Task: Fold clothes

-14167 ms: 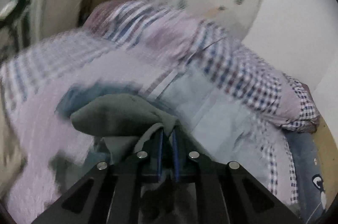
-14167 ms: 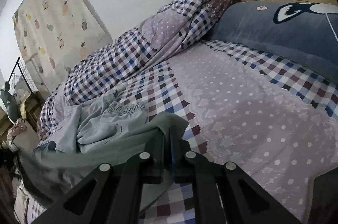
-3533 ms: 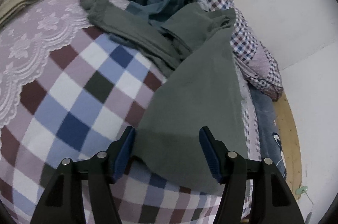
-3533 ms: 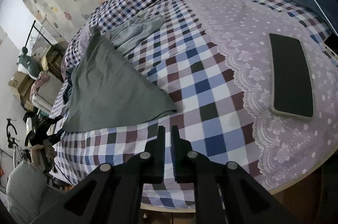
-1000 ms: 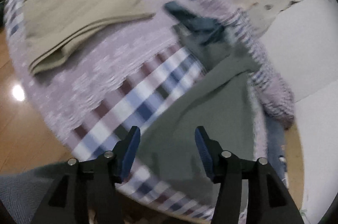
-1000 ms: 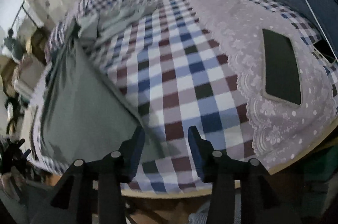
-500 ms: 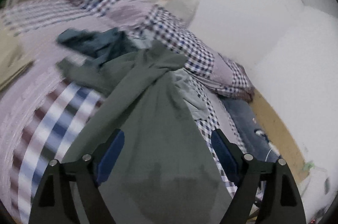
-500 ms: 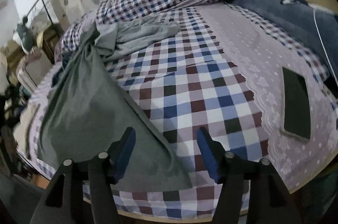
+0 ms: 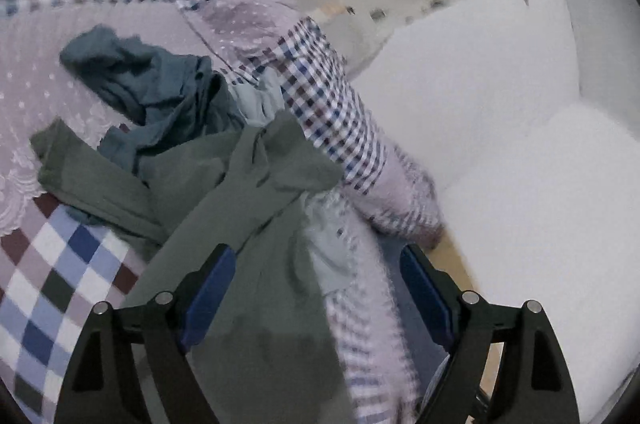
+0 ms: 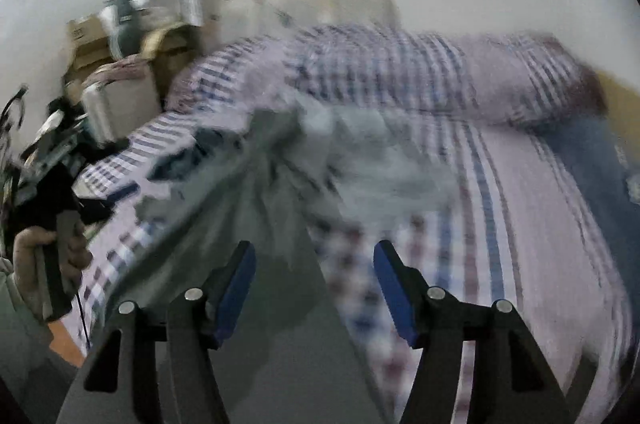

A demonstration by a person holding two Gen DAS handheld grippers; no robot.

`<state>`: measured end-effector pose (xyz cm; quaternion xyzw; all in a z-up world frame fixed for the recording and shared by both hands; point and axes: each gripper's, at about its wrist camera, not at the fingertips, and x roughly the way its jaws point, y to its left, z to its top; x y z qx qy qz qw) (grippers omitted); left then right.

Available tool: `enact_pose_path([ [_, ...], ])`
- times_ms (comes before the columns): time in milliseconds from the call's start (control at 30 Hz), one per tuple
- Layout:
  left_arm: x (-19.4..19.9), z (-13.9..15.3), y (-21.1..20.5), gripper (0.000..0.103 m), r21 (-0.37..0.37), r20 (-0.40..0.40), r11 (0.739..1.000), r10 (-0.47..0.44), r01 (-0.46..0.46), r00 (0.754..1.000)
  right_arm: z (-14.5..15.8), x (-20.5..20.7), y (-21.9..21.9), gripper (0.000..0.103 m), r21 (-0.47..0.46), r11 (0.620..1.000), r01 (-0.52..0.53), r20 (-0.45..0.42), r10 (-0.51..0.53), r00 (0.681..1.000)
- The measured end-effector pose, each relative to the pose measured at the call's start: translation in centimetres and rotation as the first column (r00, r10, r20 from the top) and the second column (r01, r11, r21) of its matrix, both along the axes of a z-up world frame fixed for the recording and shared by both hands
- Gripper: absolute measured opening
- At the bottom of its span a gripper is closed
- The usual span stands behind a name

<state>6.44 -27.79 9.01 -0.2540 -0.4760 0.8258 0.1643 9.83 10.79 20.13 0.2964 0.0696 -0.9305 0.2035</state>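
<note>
**Green garment spread, both grippers released**

Checked bedding (image 9: 52, 264) carried the green garment (image 9: 256, 224) beneath the left gripper (image 9: 316, 300), jaws apart, empty.

Right view, blurred: right gripper (image 10: 314, 292) gaped above the same cloth. Likely next: grasping an edge.

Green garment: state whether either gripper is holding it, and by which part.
Nothing is held. The left gripper and the right gripper are both open over the green garment, which lies loose on the bed.

The right tool (image 10: 314, 288) hangs with jaws wide apart over a grey-green garment (image 10: 256, 224) spread on the checked bed (image 10: 500, 224); a hand (image 10: 48, 264) grips the left tool, all blurred.
</note>
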Motion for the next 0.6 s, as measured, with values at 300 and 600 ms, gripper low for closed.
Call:
enact_pose_path([
  [300, -3.5, -1.2, -2.8, 0.087, 0.064, 0.058, 0.996, 0.061, -0.065, 0.996, 0.5, -12.5, -13.8, 0.069, 0.185, 0.973, -0.14, -0.067, 0.155, 0.986],
  [600, -4.6, -3.7, -5.1, 0.087, 0.192, 0.119, 0.971, 0.123, -0.144, 0.985, -4.7, -25.1, -24.2, 0.068, 0.305, 0.929, -0.21, 0.052, 0.204, 0.978],
])
